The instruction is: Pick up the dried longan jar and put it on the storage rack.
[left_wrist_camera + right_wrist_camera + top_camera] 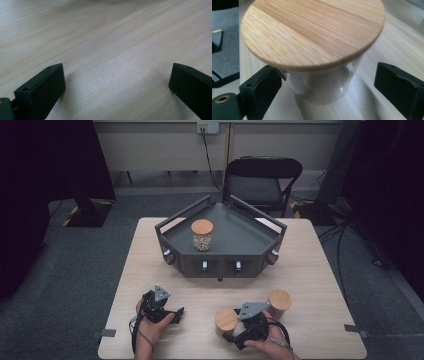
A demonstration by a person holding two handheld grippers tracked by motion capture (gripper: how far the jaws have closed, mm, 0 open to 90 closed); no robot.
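Wooden-lidded jars number three: one in the tray (260, 232) at twelve o'clock, two near the table's (320, 270) front edge. Right gripper (327, 85) straddles the near jar (312, 32), pads not pressing; left gripper (116, 82) is spread over bare tabletop.

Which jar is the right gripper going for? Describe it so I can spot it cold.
On the near right part of the wooden table, in front of the grey tray, stand two jars with wooden lids. The target jar is the left one, nearer the table's front edge, between the right gripper jaws, unlike its neighbour jar.
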